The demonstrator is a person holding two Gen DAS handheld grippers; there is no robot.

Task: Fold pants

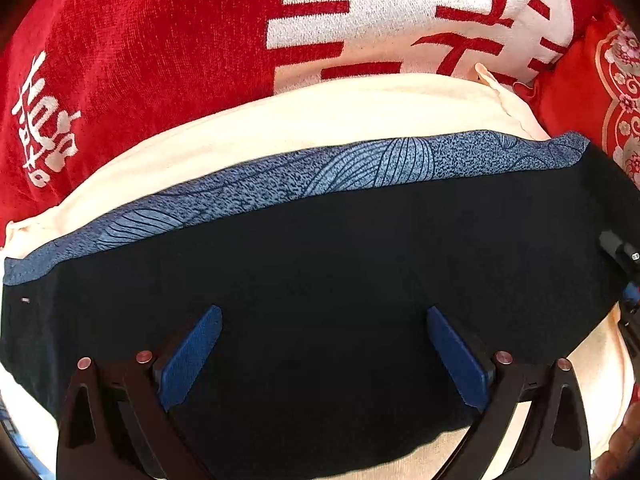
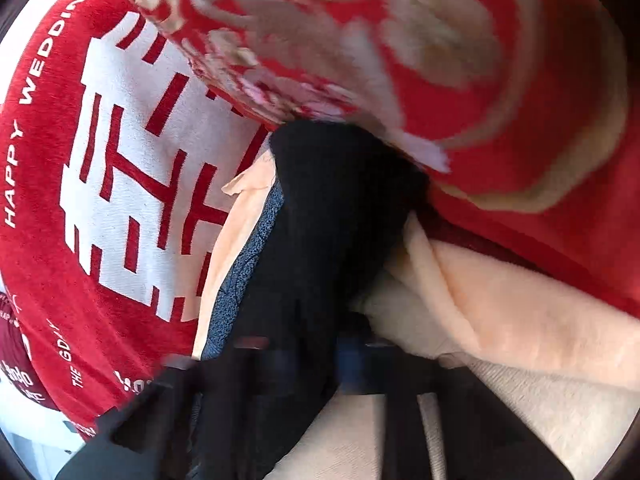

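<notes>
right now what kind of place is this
Probably a bed in a home bedroom: a red blanket with a wedding print, a red embroidered cushion, and dark pants lying on cream bedding.

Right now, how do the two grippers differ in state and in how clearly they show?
The left gripper is open, its blue pads spread wide over the black pants and not pinching them; the right gripper is nearly shut, apparently on a fold of the pants. The left shows sharp; the right is motion-blurred and dark. Both point down at the same pants on the cream cloth.
</notes>
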